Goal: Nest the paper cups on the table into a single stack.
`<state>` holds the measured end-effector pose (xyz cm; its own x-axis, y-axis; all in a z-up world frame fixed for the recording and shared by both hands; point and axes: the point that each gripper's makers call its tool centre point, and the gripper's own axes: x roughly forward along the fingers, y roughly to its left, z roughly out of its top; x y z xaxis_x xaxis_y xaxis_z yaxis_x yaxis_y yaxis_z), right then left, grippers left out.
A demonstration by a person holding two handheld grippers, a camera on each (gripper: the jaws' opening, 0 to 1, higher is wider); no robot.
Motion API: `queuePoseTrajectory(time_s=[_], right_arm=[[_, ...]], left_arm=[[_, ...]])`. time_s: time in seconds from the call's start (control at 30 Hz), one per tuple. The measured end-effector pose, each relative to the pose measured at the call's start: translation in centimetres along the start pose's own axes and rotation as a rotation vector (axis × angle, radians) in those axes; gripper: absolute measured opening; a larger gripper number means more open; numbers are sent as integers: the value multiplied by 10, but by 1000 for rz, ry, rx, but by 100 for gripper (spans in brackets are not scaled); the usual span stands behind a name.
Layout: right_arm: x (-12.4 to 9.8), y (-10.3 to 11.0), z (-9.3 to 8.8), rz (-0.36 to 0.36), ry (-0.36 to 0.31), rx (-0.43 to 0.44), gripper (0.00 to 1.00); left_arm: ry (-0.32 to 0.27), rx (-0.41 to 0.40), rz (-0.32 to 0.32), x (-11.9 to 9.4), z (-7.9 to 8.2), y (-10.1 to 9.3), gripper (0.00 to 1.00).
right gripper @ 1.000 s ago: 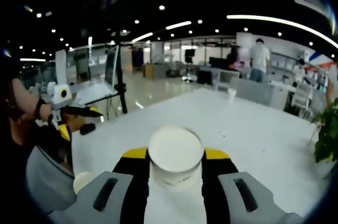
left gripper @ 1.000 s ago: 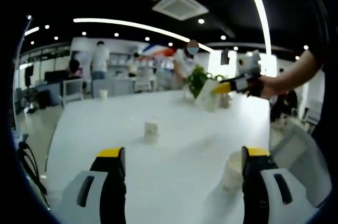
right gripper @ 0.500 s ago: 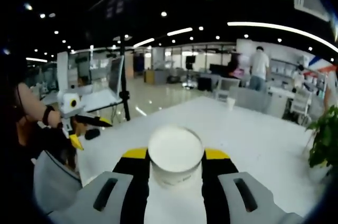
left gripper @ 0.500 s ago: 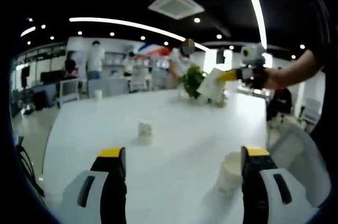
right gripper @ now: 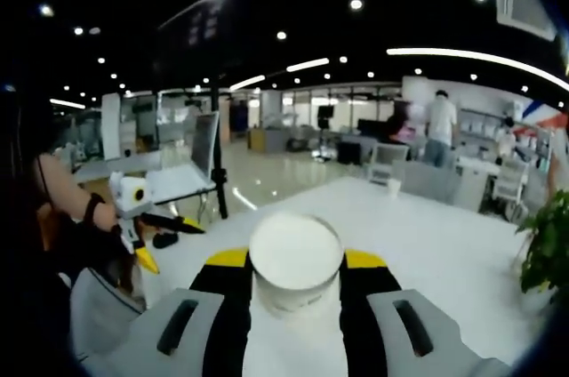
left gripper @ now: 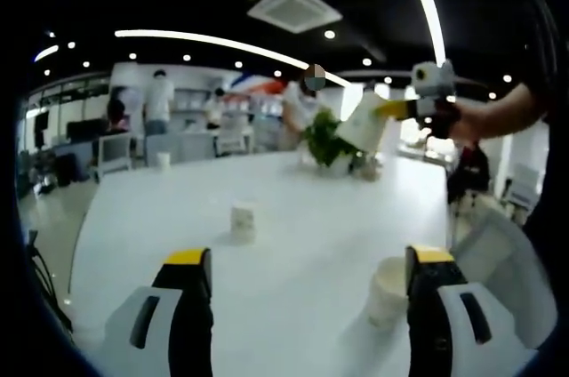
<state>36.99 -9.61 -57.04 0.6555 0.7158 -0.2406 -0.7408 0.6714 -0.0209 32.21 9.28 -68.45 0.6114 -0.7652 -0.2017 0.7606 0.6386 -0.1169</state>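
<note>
Right gripper: we see its jaws clamped on a white paper cup, mouth toward the camera; the grip looks the same as a second ago.
Seen from the left gripper view: the right gripper carries that held cup higher than before, now in front of the green plant at the far end of the table.
Left gripper: jaws apart, nothing between them, low over the table as before.
Cup near the left gripper: a second cup stands just beside its right-hand jaw.
Other cups: a third cup stands mid-table, and a far cup sits at the far edge.
Background: people stand behind the table.
</note>
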Motion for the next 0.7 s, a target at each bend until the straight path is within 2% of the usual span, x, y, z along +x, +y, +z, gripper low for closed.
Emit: queuePoseTrajectory(time_s=[0.2, 0.7], right_arm=[[0, 12, 0, 26, -1, 18, 35], [-3, 27, 10, 59, -25, 44, 35]], left_arm=[[-15, 8, 12, -1, 3, 4, 90], [0, -8, 15, -2, -2, 4, 89]])
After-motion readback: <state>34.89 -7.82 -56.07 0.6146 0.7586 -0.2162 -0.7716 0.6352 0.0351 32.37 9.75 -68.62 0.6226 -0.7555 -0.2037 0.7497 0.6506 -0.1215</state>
